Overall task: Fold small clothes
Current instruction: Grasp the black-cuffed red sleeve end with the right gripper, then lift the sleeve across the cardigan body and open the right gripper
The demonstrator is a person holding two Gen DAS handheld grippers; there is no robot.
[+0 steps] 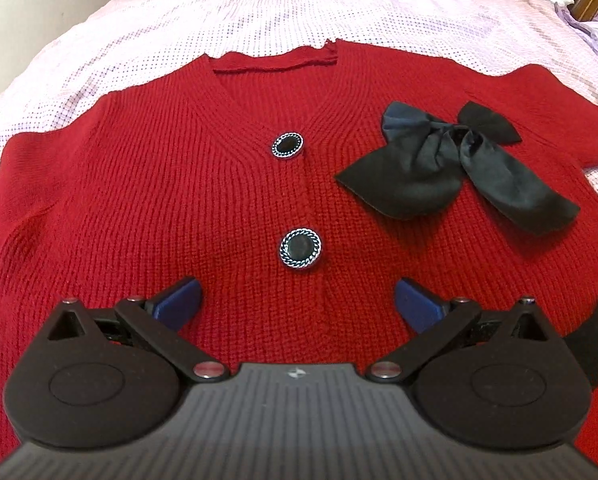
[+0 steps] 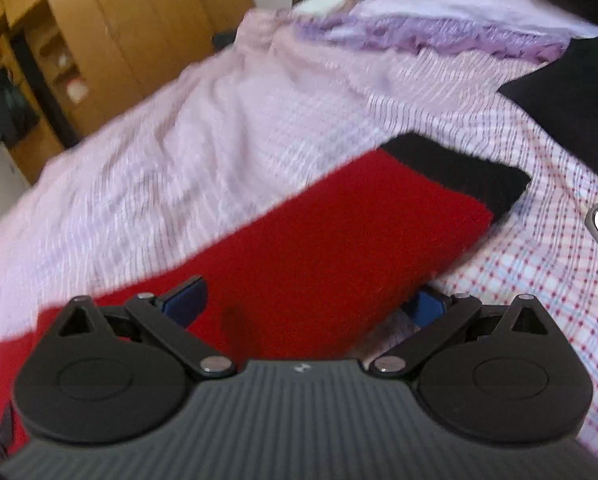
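Here the left gripper sits nearest in the left wrist view, jaws spread wide, blue pads apart and holding nothing, hovering over the lower front of the cardigan. The cardigan is red knit, spread flat and face up on the bed, which has a pale pink checked sheet. Just past the gripper, on the middle placket, is the lower button, dark with a silver chain rim; further up the placket is the upper button, same type. To the right of the buttons a black bow lies on the chest, tails trailing toward the right edge of the bed. Beyond that the V neckline points toward the far end of the bed, sleeves out to both sides. A black patch shows by the right finger, cannot tell what it is. In the right wrist view, blurred, the right gripper is also released, pads wide apart, straddling the sleeve, with the left pad over the red knit and the right pad at the sleeve's edge; contact cannot be told. The sleeve runs away to a black cuff lying on the sheet. Further off are purple bedding and a wooden wardrobe.
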